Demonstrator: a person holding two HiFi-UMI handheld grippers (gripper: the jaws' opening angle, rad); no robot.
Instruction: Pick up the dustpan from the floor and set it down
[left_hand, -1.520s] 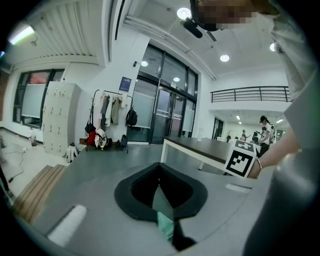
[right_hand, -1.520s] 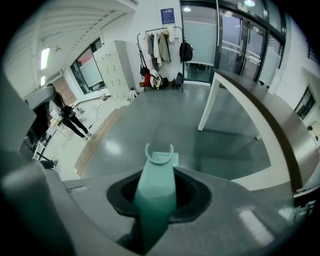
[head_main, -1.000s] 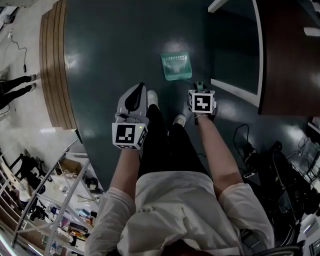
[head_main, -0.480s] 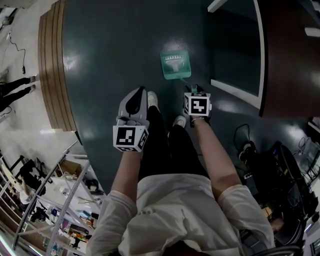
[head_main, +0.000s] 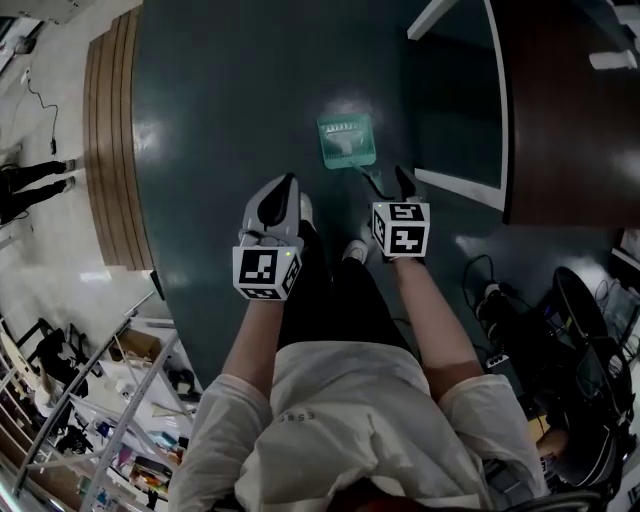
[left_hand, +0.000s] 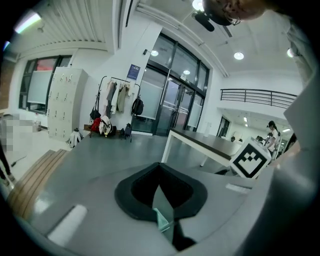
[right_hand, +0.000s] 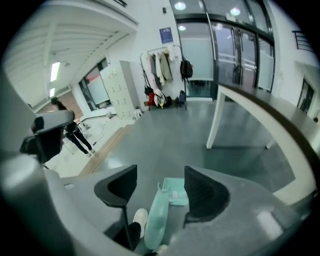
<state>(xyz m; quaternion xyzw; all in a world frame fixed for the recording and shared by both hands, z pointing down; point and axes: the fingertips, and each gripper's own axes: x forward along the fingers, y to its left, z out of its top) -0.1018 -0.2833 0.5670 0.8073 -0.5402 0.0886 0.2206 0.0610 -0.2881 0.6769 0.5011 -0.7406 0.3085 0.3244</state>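
The pale teal plastic dustpan, a flat ribbed scoop with a slim rounded handle, lies on the glossy dark floor. The right hand-held gripper has its black wedge jaws opening, with the handle between them and clear of both pads. The left hand-held gripper has its jaws together and empty.

A glossy dark grey-green floor meets a pale wooden step on one side. A dark-topped table on white legs stands near tall glass doors. White lockers and a coat rack line the wall under round ceiling lights.
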